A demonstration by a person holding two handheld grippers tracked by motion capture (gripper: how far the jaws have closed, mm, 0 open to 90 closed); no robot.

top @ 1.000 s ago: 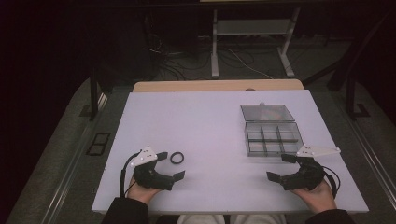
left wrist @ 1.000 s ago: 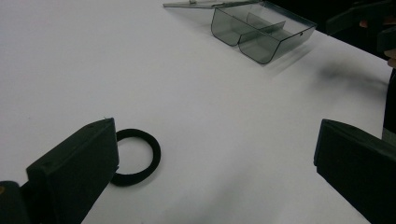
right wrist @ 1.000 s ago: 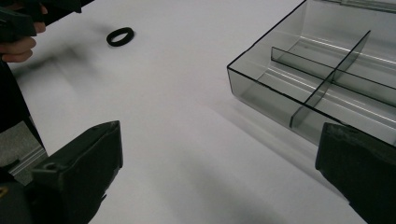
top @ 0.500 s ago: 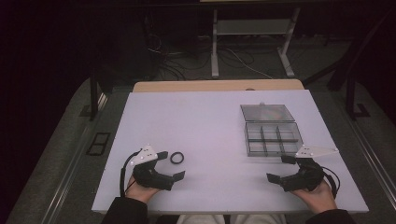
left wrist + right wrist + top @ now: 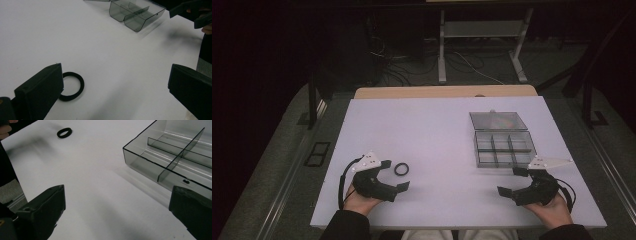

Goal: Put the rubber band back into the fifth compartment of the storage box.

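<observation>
One flat black ring (image 5: 401,169) beside left gripper (image 5: 395,175), jaws apart.

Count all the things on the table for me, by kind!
Grippers: 2, left and right
Black ring: 1
Clear divided box: 1
Total: 4

Smooth matt white worktop (image 5: 437,145); glossy smoky see-through plastic divided box (image 5: 503,148); matt black rubbery-looking ring (image 5: 401,169).
</observation>
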